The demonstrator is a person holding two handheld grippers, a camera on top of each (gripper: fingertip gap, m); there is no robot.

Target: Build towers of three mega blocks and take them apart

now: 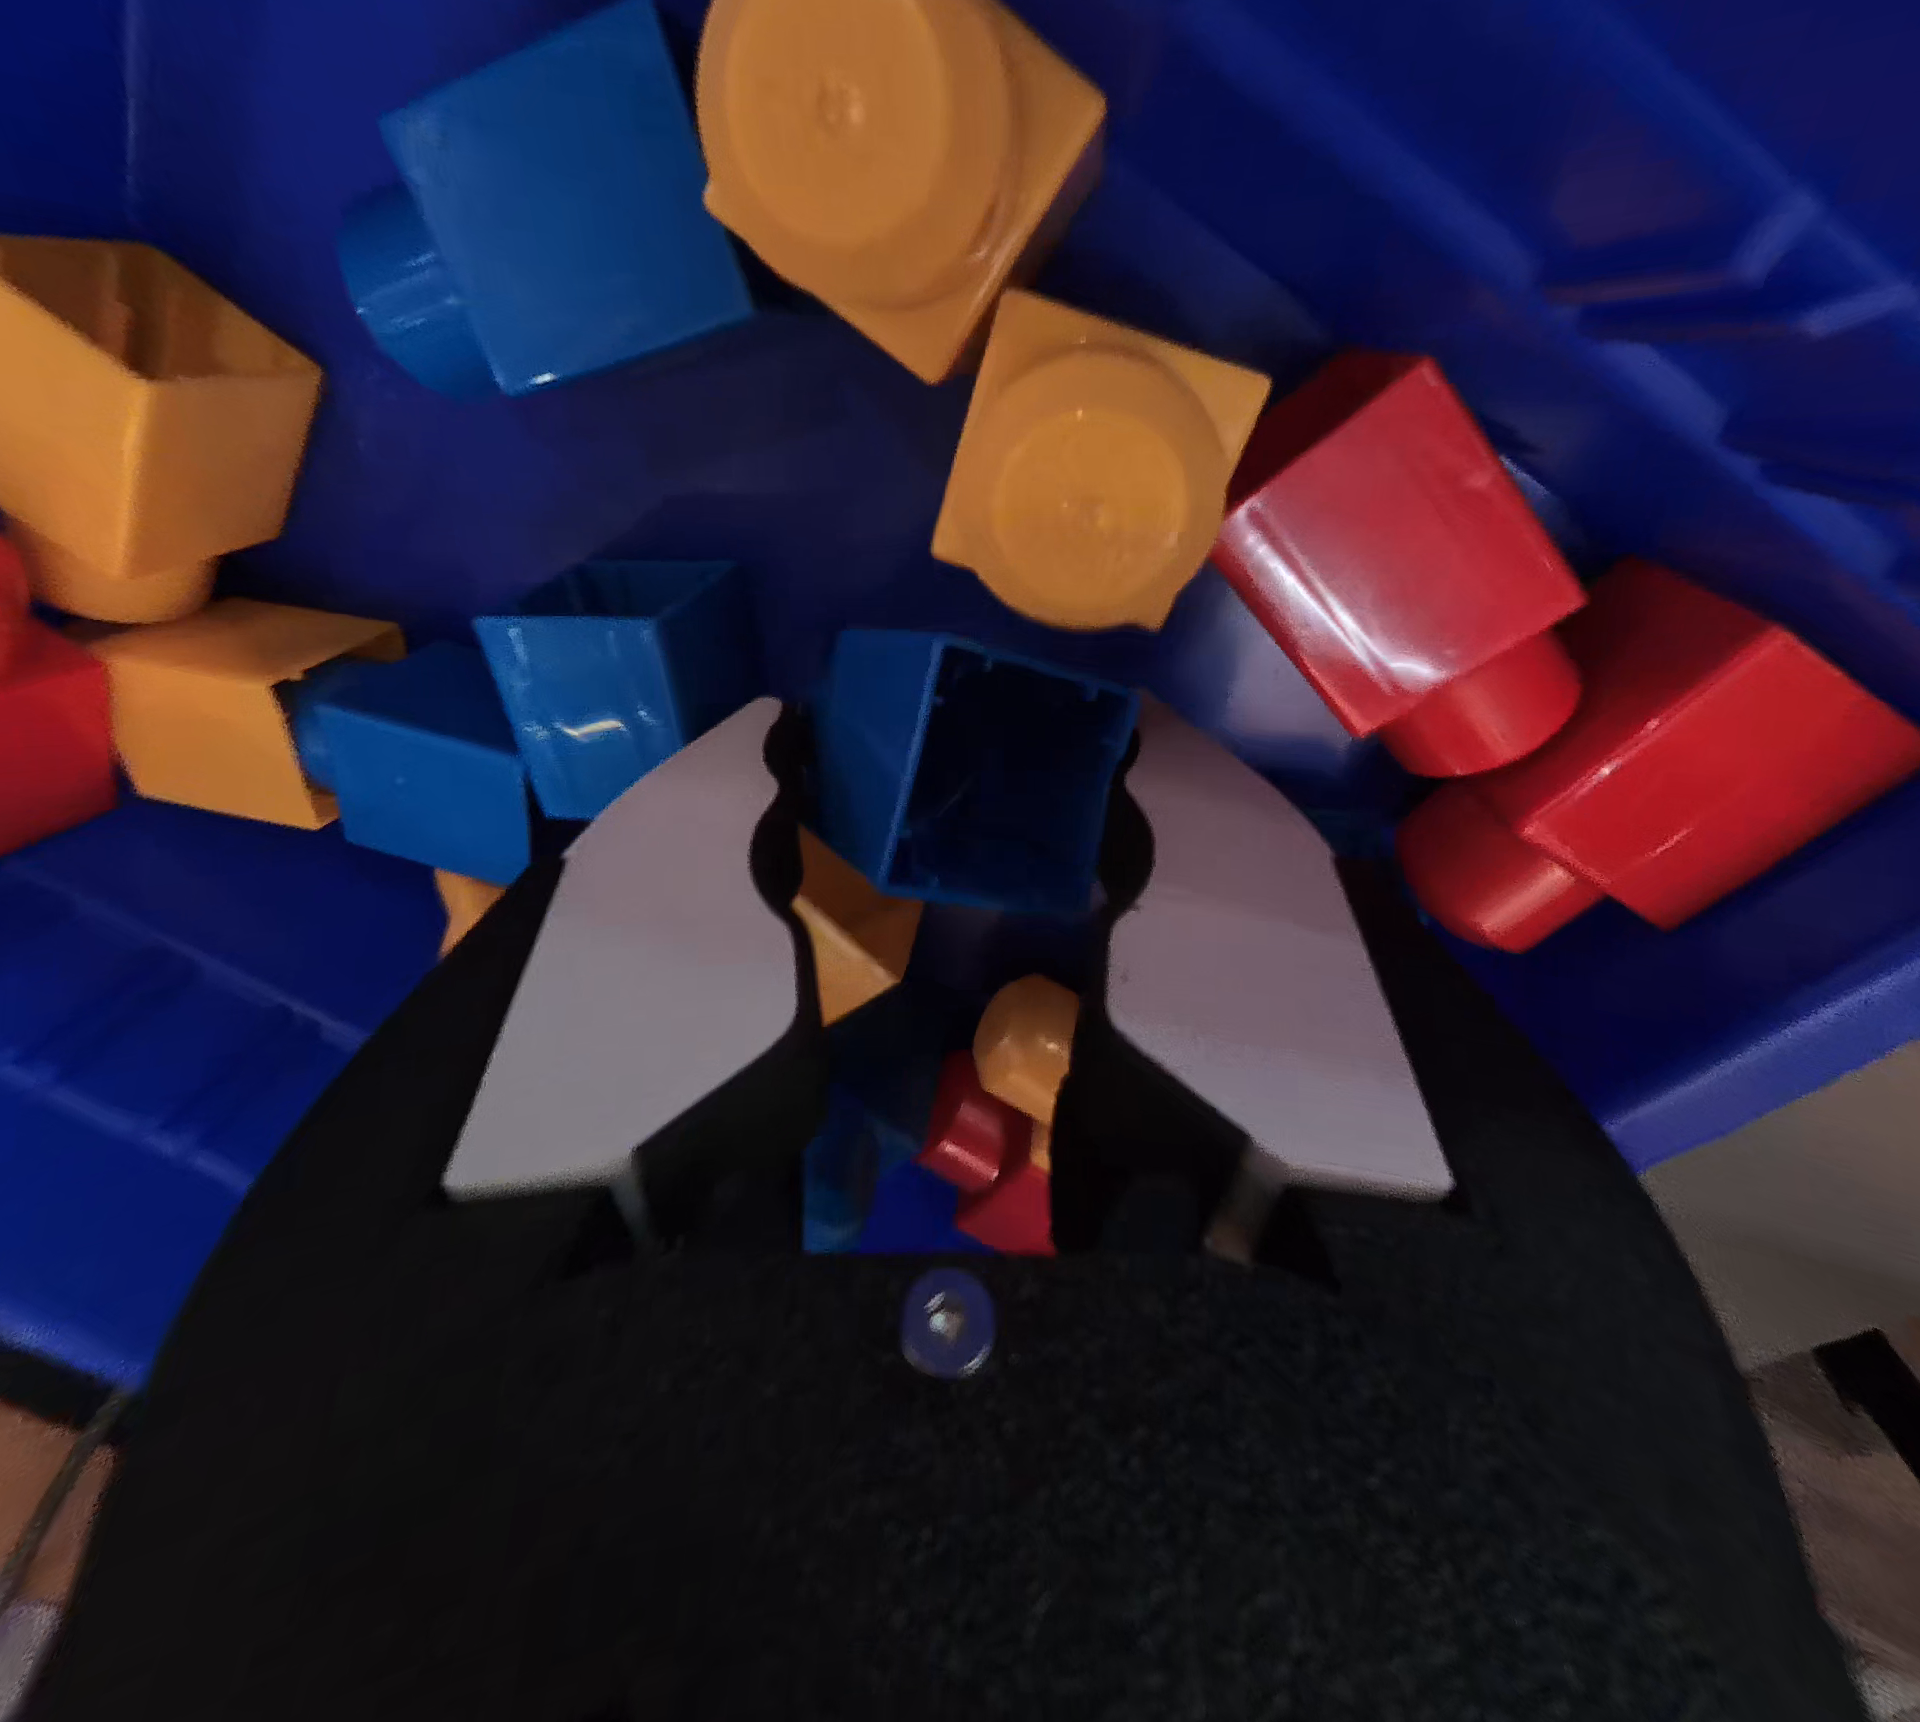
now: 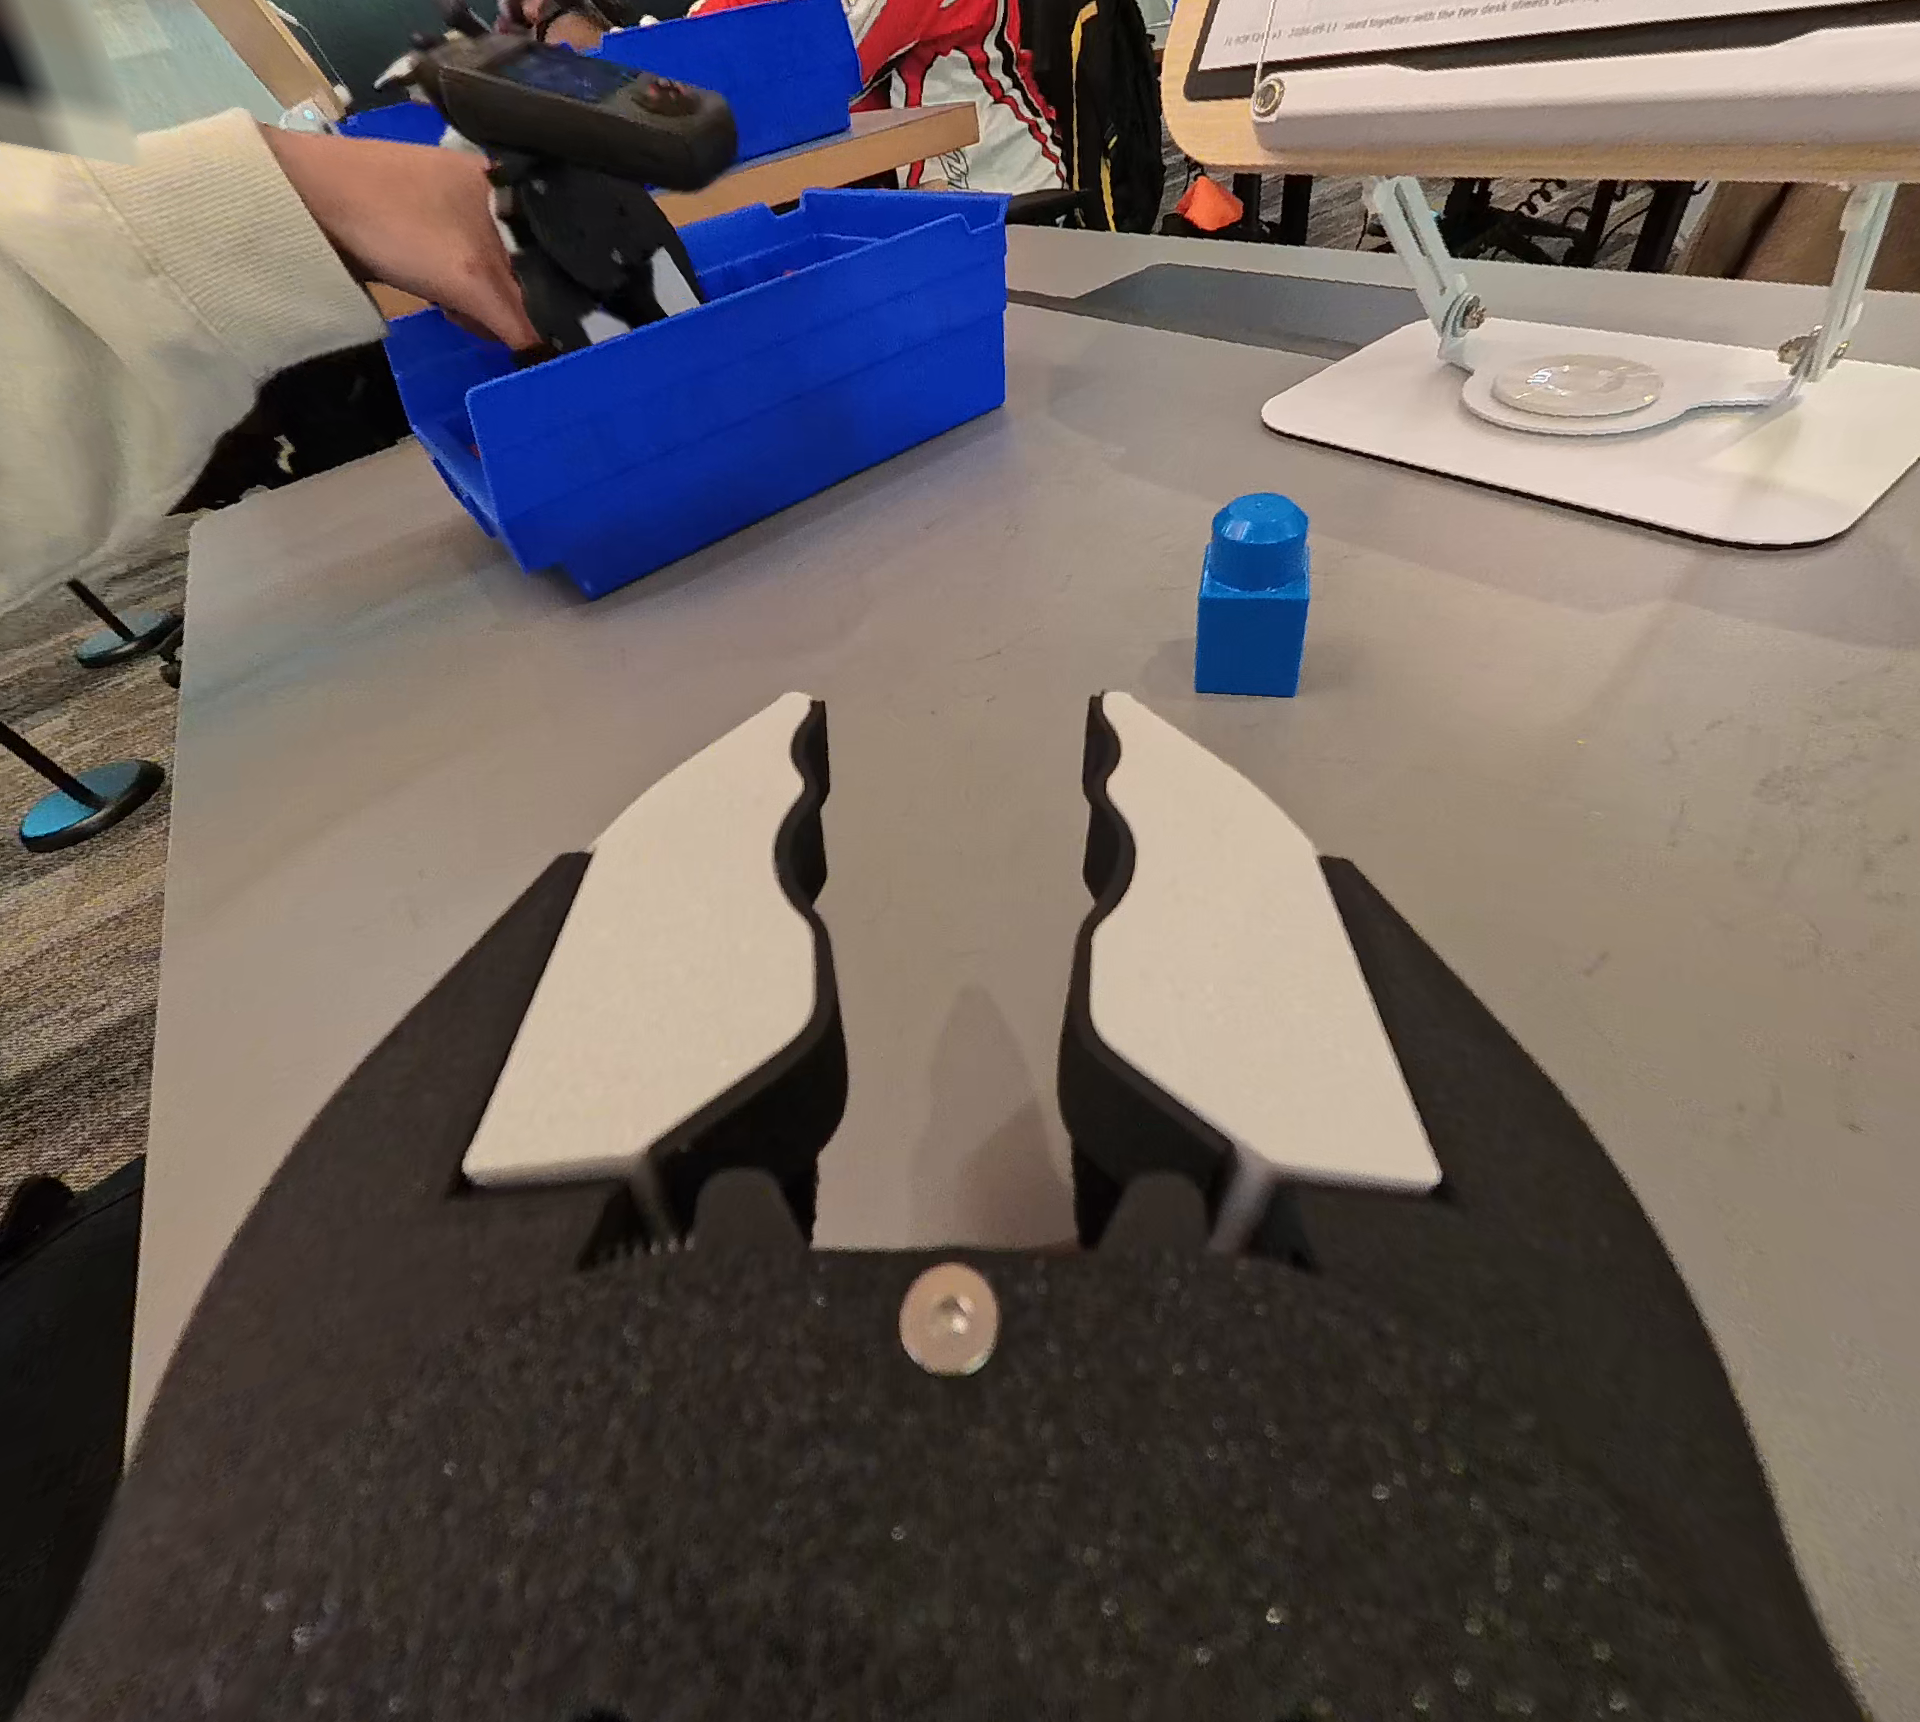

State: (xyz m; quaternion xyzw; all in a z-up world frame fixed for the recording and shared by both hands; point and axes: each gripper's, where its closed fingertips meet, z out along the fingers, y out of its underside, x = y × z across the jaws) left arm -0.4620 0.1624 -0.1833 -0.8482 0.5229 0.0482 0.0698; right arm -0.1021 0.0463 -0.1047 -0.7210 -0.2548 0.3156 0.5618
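The left gripper (image 1: 961,773) clamps a blue block (image 1: 977,768) in the bin (image 1: 1558,114) by its flat sides (light, stiff, slippery, probably); the right gripper (image 2: 956,758) hangs apart, bare.

- grey table (image 2: 1039,529), matte, lightly scuffed
- blue bin (image 2: 727,425) at far left, tilted, one end raised off the top
- single blue block (image 2: 1250,623) upright, stud up, right of centre
- white stand base (image 2: 1621,446) at far right corner
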